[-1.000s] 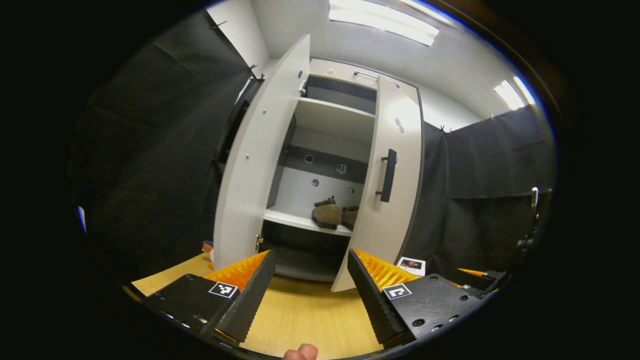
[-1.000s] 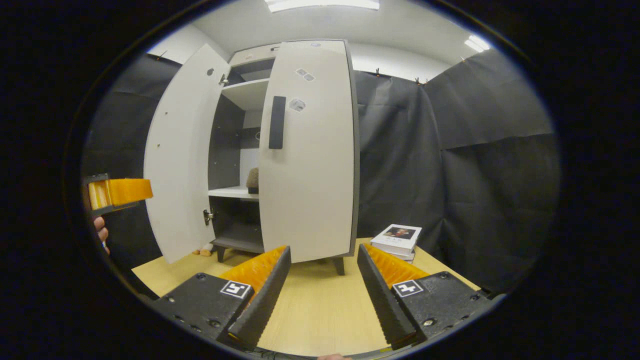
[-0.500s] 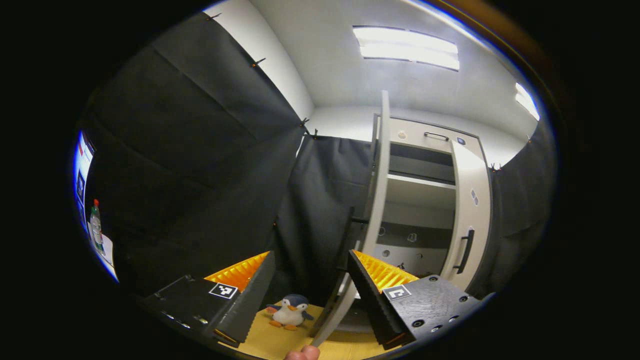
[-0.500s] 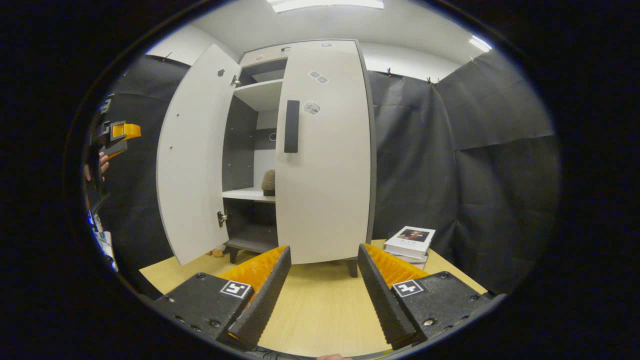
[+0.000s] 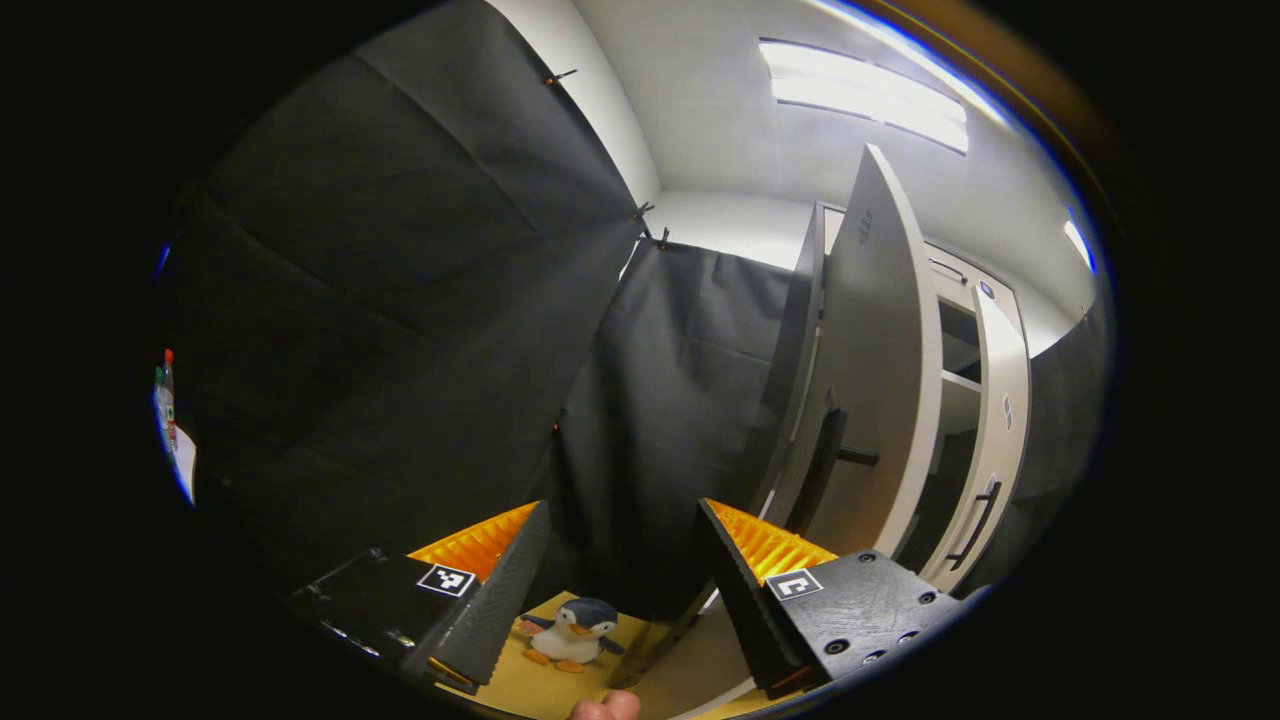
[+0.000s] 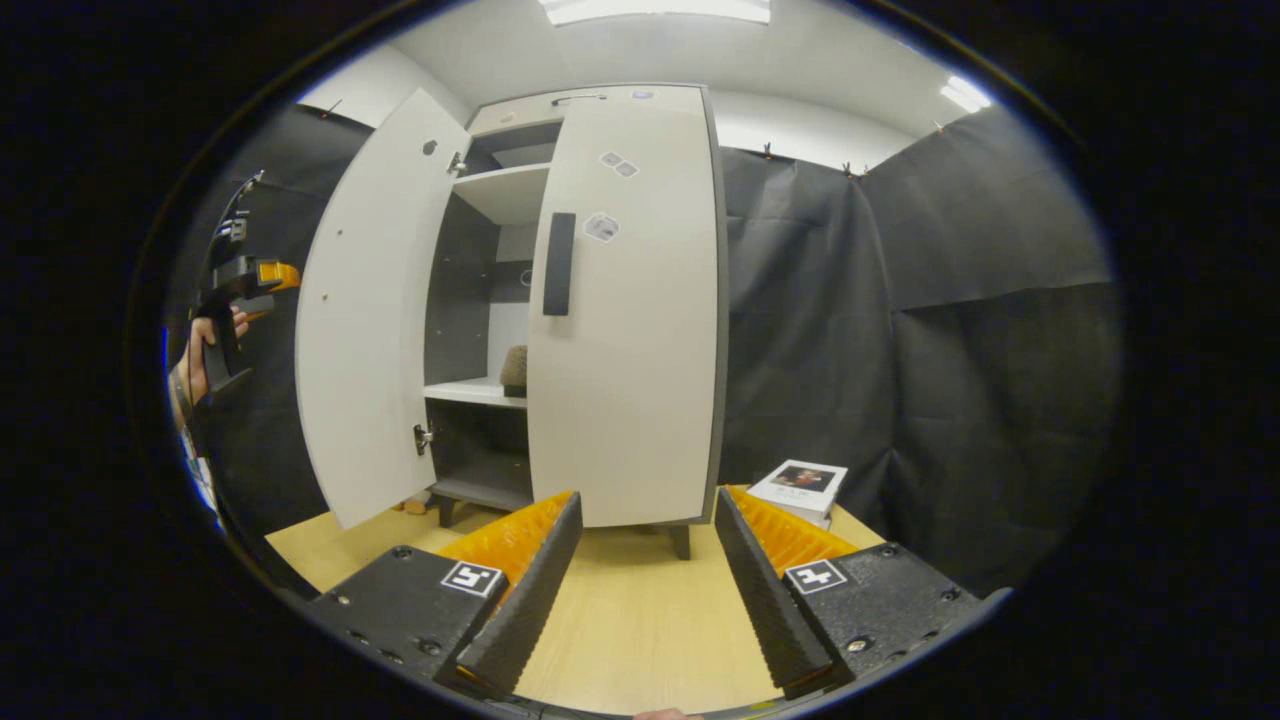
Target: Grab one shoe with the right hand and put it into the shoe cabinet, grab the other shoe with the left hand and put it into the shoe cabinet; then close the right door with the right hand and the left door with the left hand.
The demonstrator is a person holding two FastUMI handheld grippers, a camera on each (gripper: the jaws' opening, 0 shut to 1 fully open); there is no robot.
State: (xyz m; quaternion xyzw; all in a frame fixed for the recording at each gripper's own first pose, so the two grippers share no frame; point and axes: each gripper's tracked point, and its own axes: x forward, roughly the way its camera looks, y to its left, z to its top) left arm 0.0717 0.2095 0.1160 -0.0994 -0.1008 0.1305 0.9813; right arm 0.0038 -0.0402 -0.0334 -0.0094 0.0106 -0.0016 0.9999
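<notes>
The white shoe cabinet (image 6: 600,300) stands on the wooden table. Its right door (image 6: 625,330) is nearly closed and its left door (image 6: 370,310) stands wide open. A brown shoe (image 6: 514,368) sits on the middle shelf, partly hidden by the right door. In the right gripper view my right gripper (image 6: 640,580) is open and empty in front of the cabinet, and my left gripper (image 6: 245,285) is held by a hand at the far left, outside the left door. In the left gripper view my left gripper (image 5: 620,580) is open and empty beside the left door's outer face (image 5: 880,370) and its handle (image 5: 830,455).
A toy penguin (image 5: 572,630) sits on the table left of the cabinet. A stack of books (image 6: 805,485) lies to the cabinet's right. Black cloth walls surround the table (image 6: 640,620).
My left gripper has swung left and round the open left door, from facing the shelves to facing the door's outer side. The right gripper barely moved.
</notes>
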